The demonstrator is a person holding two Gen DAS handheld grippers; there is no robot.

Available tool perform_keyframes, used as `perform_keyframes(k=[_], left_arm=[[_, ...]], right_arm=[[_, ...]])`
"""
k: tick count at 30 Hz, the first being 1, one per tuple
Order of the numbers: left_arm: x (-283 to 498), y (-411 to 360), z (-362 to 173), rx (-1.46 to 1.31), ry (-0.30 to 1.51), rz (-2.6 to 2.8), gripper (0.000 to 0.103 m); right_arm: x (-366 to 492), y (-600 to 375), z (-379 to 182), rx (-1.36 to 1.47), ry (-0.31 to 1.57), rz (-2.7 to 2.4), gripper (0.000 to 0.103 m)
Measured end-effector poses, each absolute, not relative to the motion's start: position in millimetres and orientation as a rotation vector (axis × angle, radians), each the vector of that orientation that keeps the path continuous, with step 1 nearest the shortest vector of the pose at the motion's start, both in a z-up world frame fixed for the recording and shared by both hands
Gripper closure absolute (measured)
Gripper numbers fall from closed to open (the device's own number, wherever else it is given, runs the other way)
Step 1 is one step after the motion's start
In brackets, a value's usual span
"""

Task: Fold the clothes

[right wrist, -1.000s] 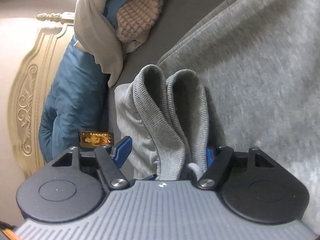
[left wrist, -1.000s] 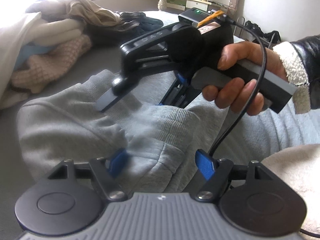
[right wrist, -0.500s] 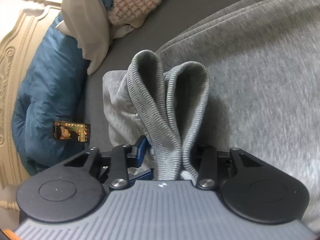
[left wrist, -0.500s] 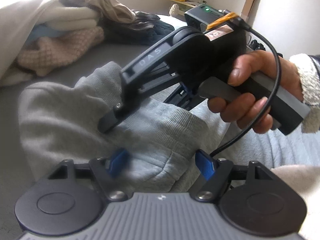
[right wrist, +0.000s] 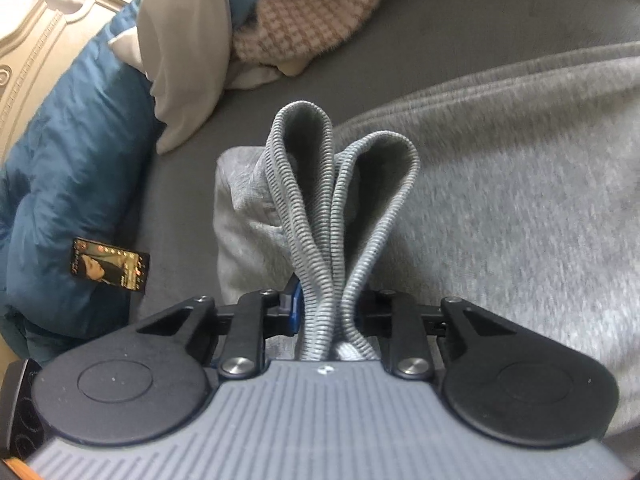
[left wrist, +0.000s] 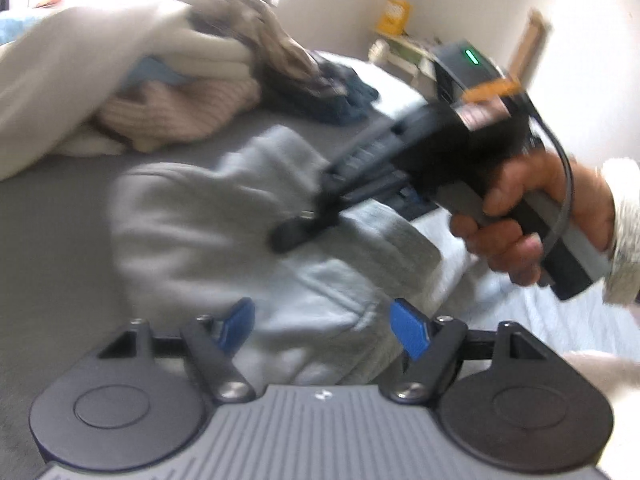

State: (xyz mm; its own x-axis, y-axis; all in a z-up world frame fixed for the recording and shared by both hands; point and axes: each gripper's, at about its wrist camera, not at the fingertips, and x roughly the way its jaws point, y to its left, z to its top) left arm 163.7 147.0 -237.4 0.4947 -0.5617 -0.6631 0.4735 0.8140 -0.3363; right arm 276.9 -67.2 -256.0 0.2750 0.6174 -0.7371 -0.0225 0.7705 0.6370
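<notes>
Grey bedding [right wrist: 460,32] lies under everything — smooth and matte. On it, the right gripper [right wrist: 326,312] has just been closing, and its jaws now pinch the doubled ribbed cuff [right wrist: 320,216] of the grey fleece sweatshirt [right wrist: 520,208], which stands up in two loops. The left gripper [left wrist: 322,326] stands wide over blurred grey fleece, its blue pads [left wrist: 408,330] not pressing on it. Behind sits a heap of knitted clothes [left wrist: 176,112], smeared by motion.

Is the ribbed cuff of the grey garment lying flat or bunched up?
Bunched. The ribbed cuff stands doubled into two upright loops, pinched at its base by the right gripper, whose jaws have just been closing on it.
</notes>
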Motion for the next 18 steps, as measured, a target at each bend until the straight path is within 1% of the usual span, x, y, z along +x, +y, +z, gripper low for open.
perform_keyframes(k=[4, 6, 9, 12, 18], left_arm=[[177, 166, -227, -0.234, 0.838, -0.542, 0.027], [190, 166, -224, -0.271, 0.866, -0.474, 0.027], [210, 154, -223, -0.295, 0.958, -0.370, 0.027], [221, 139, -223, -0.301, 1.011, -0.344, 0.027], [237, 91, -225, -0.229, 1.114, -0.358, 0.027]], right_arm=[[275, -79, -242, 0.581, 1.202, 0.480, 0.081], [276, -86, -234, 0.584, 1.183, 0.486, 0.081], [274, -105, -225, 0.614, 1.152, 0.496, 0.081], [276, -127, -222, 0.635, 1.138, 0.498, 0.081], [283, -174, -218, 0.668, 1.123, 0.484, 0.082]])
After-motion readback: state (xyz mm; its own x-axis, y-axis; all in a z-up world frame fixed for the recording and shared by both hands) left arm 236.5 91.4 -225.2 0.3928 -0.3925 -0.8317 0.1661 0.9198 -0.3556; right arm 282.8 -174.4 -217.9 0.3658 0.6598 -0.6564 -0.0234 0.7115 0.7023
